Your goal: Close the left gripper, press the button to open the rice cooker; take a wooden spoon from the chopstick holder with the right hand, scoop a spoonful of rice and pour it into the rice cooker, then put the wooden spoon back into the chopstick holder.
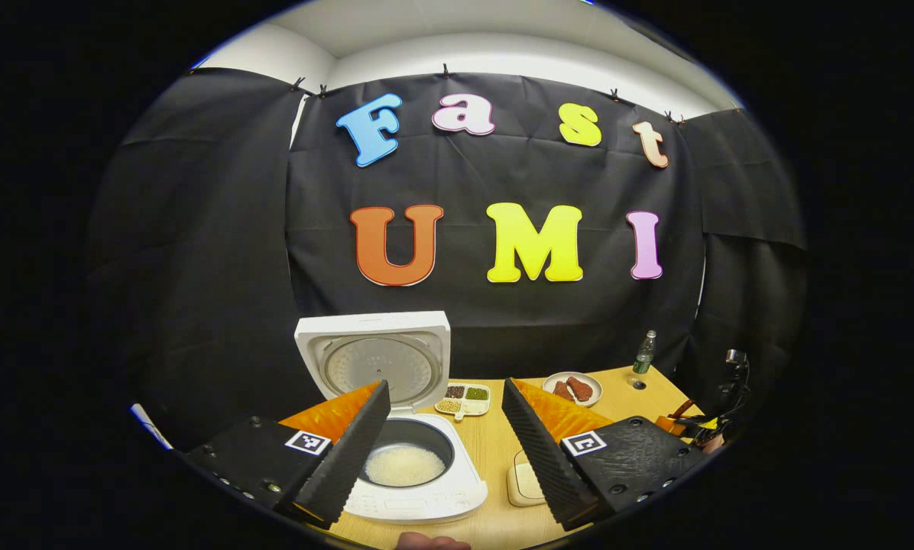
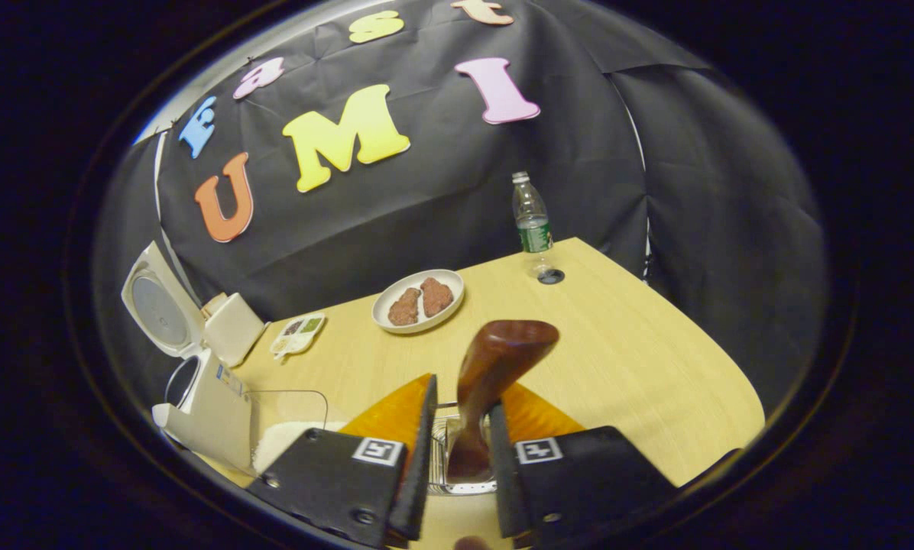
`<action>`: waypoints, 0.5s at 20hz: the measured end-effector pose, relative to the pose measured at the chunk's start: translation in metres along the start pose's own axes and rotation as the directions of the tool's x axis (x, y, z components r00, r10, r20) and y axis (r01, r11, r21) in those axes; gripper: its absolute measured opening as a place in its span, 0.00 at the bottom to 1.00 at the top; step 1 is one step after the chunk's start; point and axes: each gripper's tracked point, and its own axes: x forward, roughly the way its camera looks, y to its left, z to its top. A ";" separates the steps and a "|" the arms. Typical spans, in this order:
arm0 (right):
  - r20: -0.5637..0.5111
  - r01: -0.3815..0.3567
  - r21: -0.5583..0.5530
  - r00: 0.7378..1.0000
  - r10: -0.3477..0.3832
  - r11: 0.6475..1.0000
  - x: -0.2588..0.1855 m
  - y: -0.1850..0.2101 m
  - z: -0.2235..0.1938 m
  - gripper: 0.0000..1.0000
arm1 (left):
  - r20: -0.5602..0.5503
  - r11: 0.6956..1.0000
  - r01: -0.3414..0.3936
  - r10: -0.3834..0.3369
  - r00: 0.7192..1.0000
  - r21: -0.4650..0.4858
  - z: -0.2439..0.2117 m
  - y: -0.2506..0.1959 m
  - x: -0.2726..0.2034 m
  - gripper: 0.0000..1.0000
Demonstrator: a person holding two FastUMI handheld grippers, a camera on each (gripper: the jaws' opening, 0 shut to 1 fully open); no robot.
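The white rice cooker (image 1: 419, 496) stands with its lid (image 1: 377, 359) up and white rice (image 1: 403, 464) in the pot. My left gripper (image 1: 445, 428) is open, its fingers wide apart, above and just in front of the cooker. In the right gripper view the dark wooden spoon (image 2: 499, 355) stands bowl-up in the wire chopstick holder (image 2: 445, 451). My right gripper (image 2: 463, 397) surrounds the handle, narrowly open. The handle lies against the right finger, with a slit beside the left one. The cooker (image 2: 201, 405) is at the left.
A clear container of rice (image 2: 289, 431) sits beside the cooker. A small tray of grains (image 1: 465, 399), a plate with meat (image 2: 419, 299) and a water bottle (image 2: 532, 221) stand toward the back of the wooden table (image 2: 640, 367). The booth's black cloth closes in behind.
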 end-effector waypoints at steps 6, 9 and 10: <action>0.063 0.033 -0.018 0.998 -0.032 0.999 -0.028 -0.003 0.037 0.93 | 0.046 1.000 0.014 -0.013 0.999 -0.024 0.014 0.002 -0.001 0.95; 0.120 0.042 -0.012 0.992 -0.040 0.999 -0.053 -0.002 0.066 0.93 | 0.072 0.999 0.021 -0.019 0.997 -0.030 0.022 0.006 0.002 0.95; 0.140 0.042 -0.008 0.989 -0.040 0.999 -0.063 0.002 0.075 0.96 | 0.078 0.999 0.021 -0.019 0.997 -0.031 0.024 0.009 0.003 0.95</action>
